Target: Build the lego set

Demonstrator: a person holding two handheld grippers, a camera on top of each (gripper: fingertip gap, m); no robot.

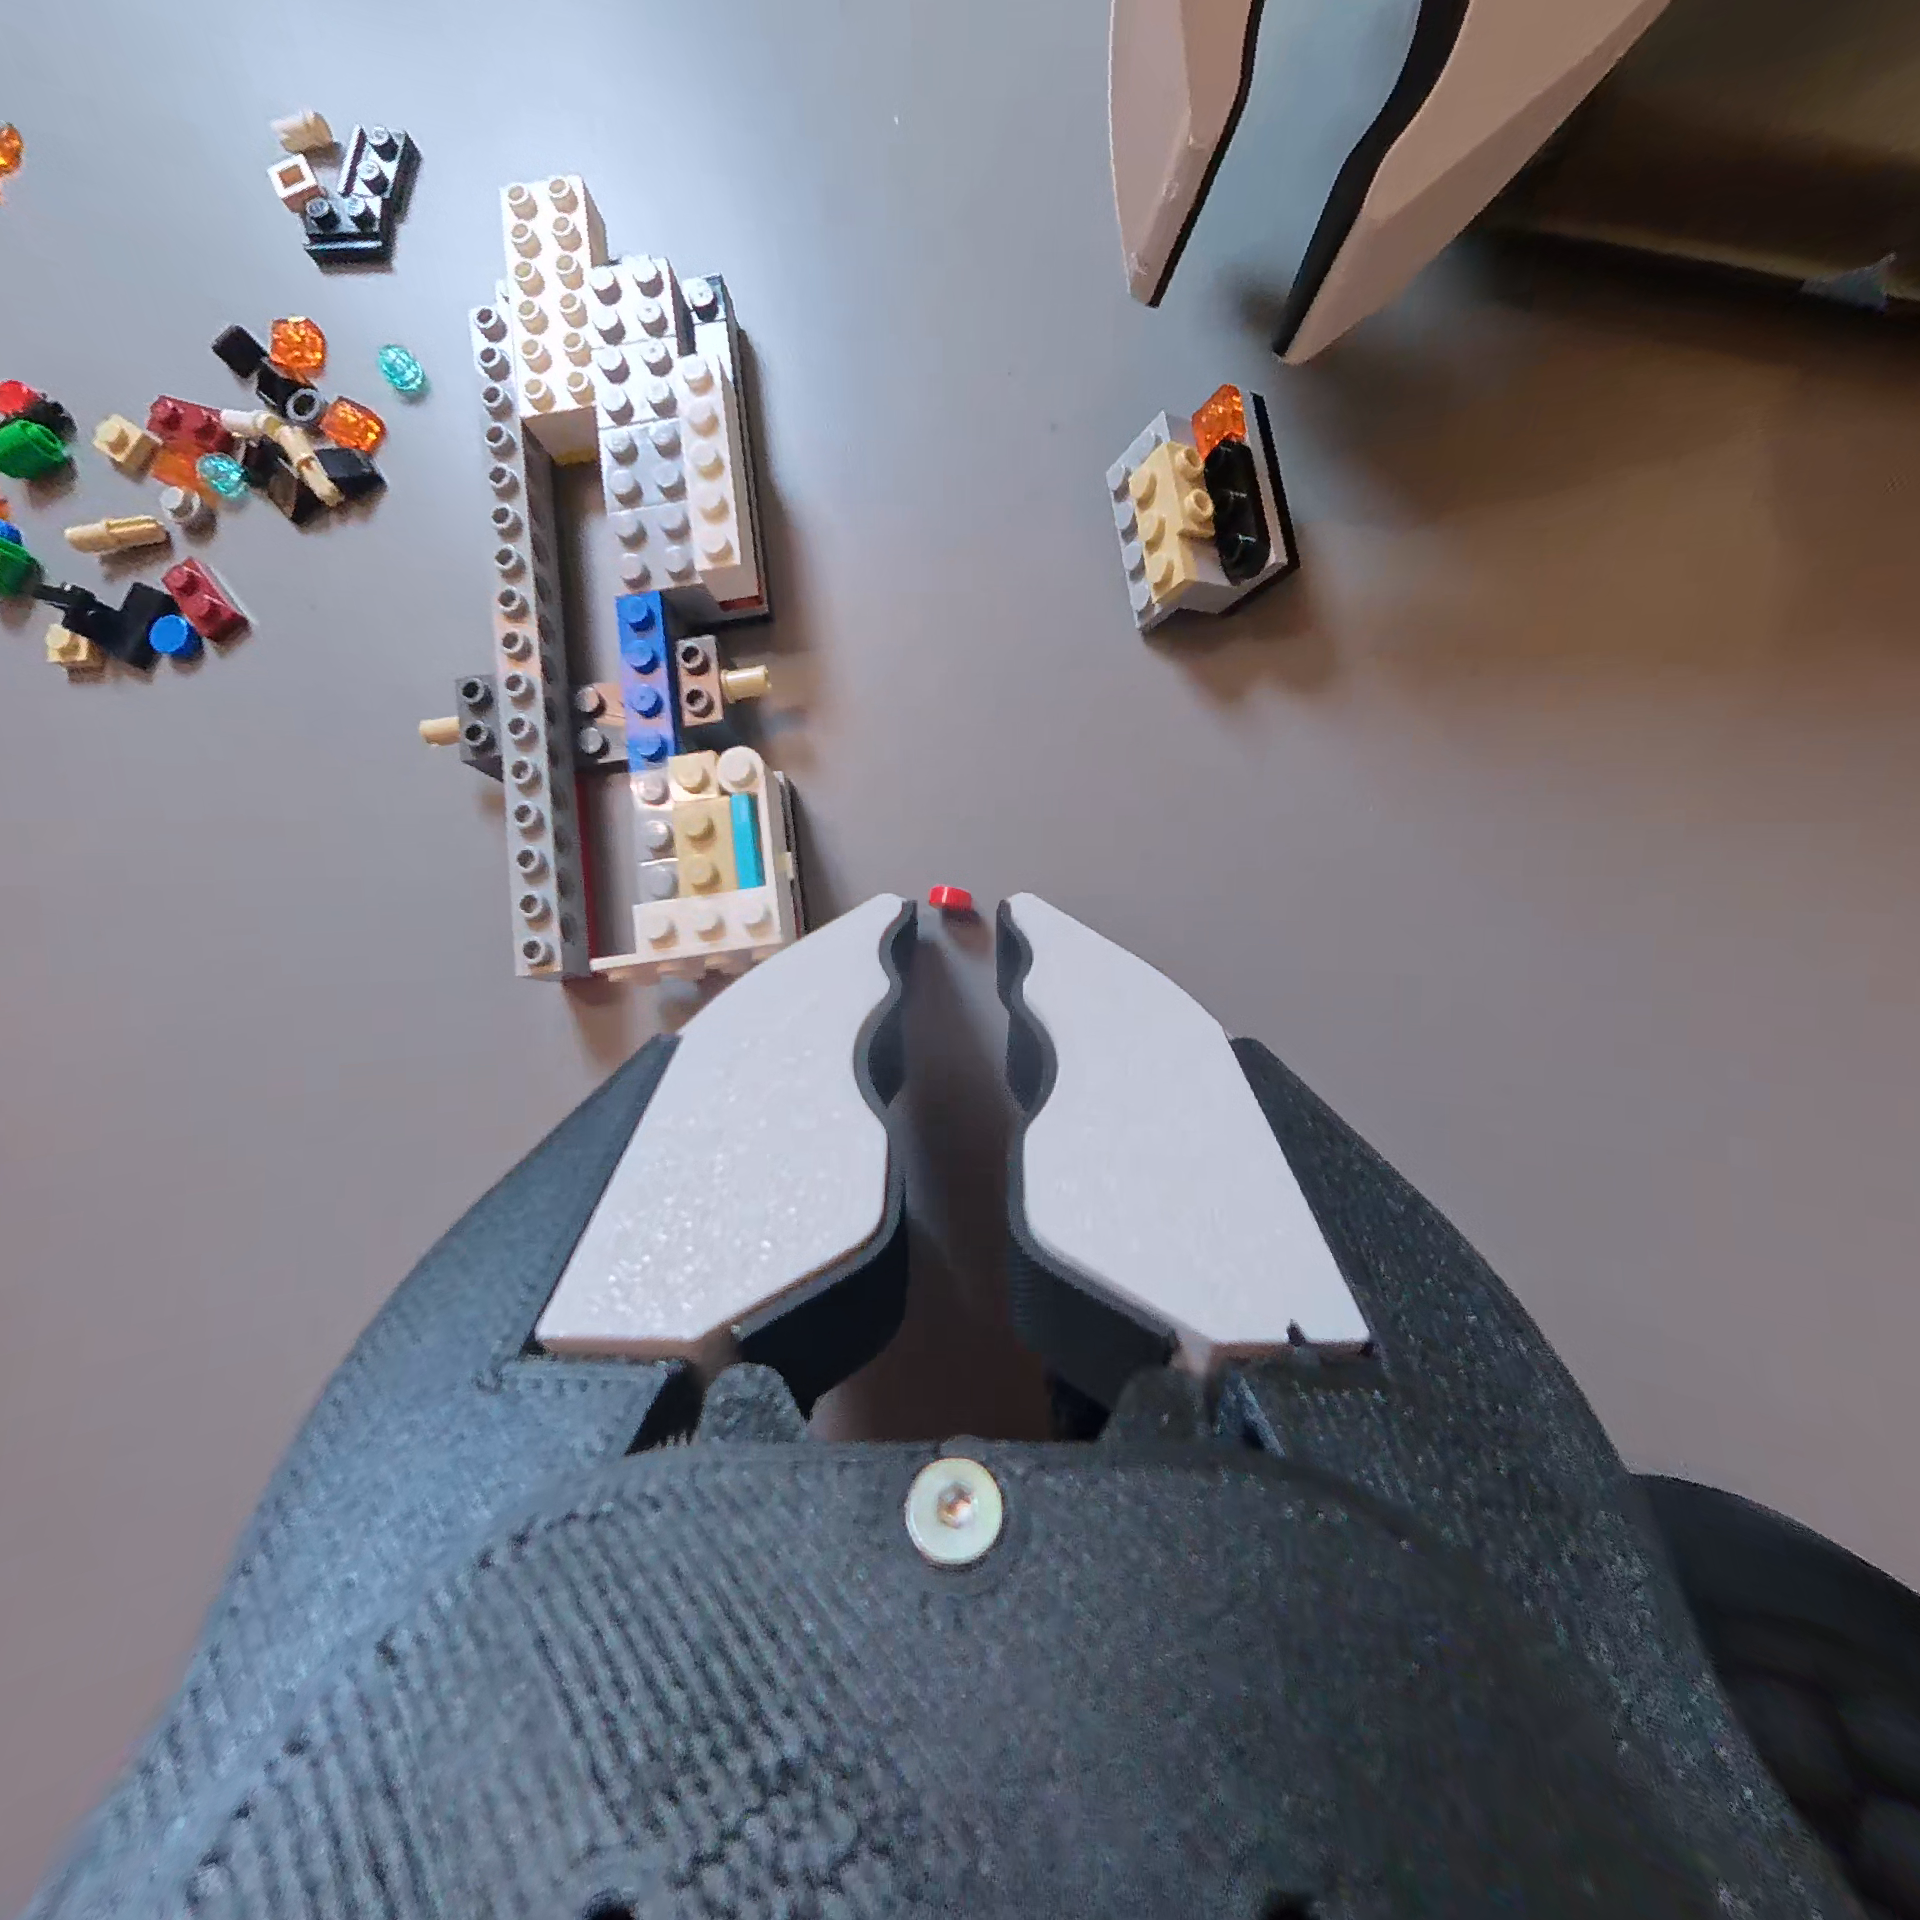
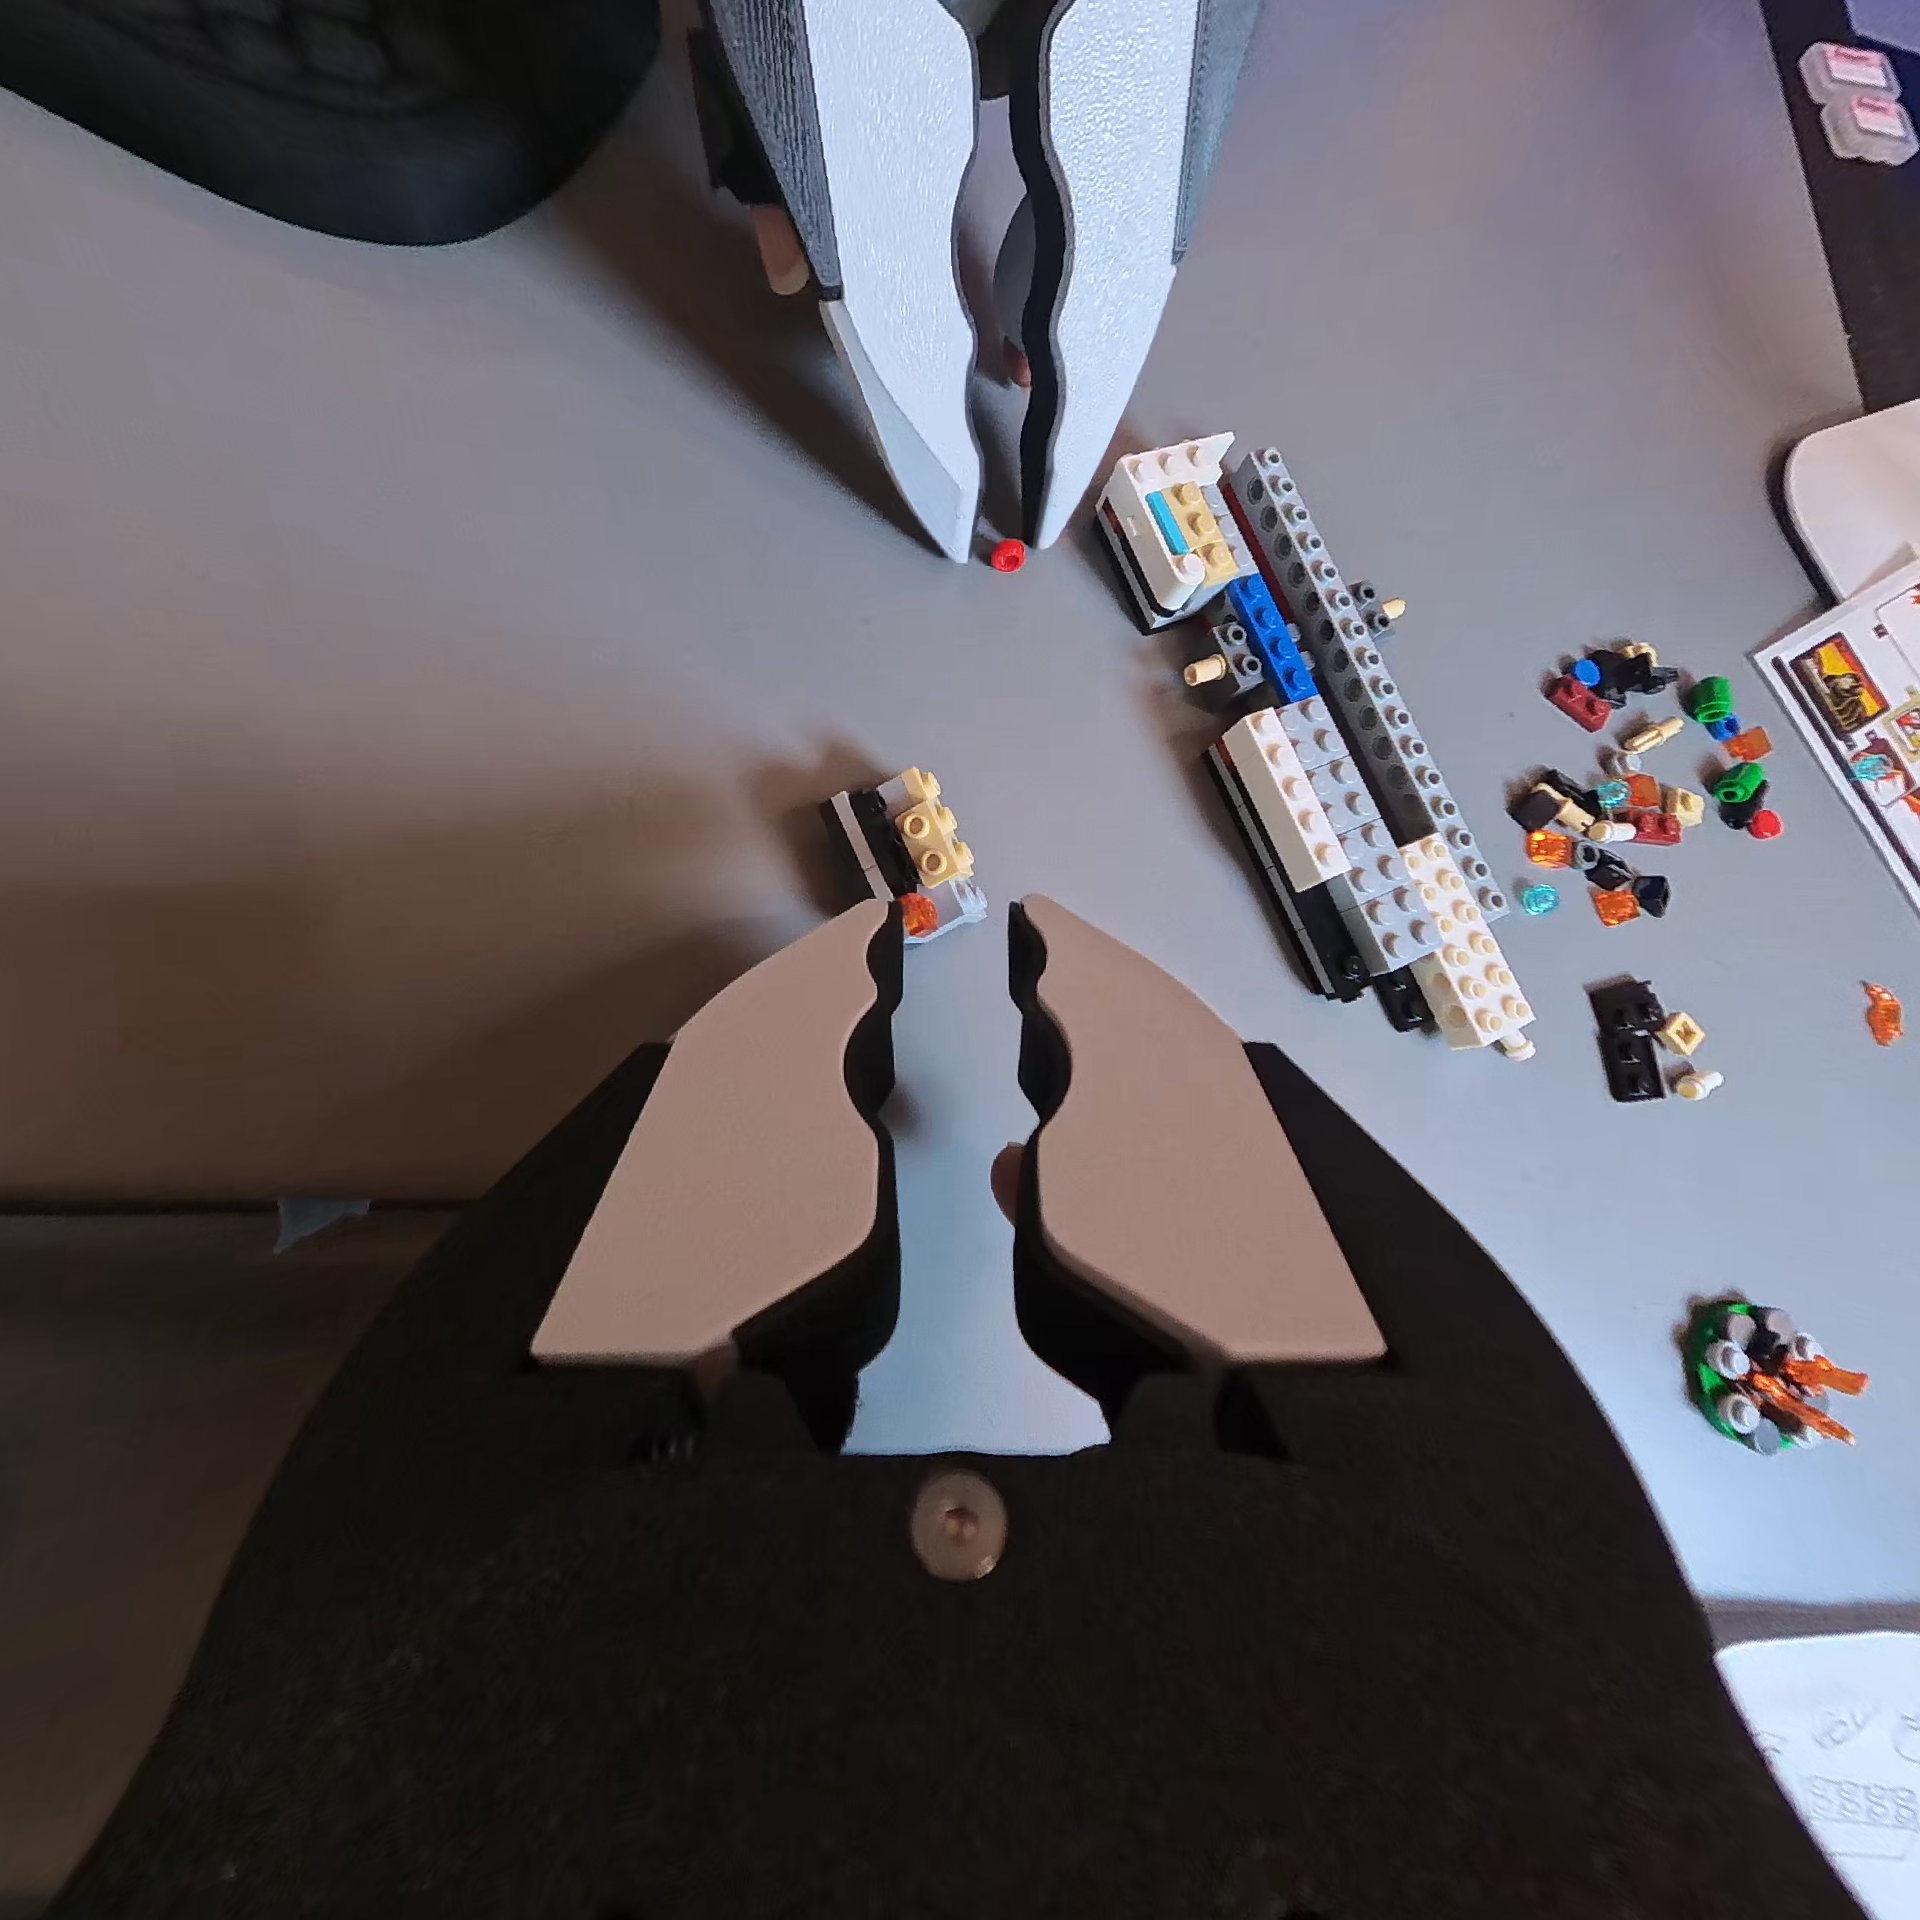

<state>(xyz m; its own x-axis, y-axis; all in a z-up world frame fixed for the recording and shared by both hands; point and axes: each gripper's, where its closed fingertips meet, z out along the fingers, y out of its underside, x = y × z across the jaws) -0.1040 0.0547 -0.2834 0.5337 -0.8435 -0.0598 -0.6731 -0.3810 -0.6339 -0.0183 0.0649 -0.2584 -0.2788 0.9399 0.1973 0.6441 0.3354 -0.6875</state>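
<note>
A small red round stud [image 1: 950,900] lies on the grey table just beyond my left gripper [image 1: 956,914], which is open and empty with its tips either side of it. The stud [image 2: 1006,556] and the left gripper [image 2: 1003,549] also show in the right wrist view. The long grey, white and blue lego build [image 1: 623,582] lies to the left of that gripper; it also shows in the right wrist view [image 2: 1340,769]. A small tan, black and orange sub-build [image 2: 914,852] sits just beyond my right gripper [image 2: 951,914], which is open and empty.
Loose small bricks [image 1: 208,457] lie scattered left of the long build; they also show in the right wrist view [image 2: 1642,790]. A green piece with orange flames [image 2: 1766,1382] and instruction sheets [image 2: 1849,717] lie at the right. A dark object [image 2: 312,104] lies at the top left. About 10 centimeters separates my left fingertips from my right.
</note>
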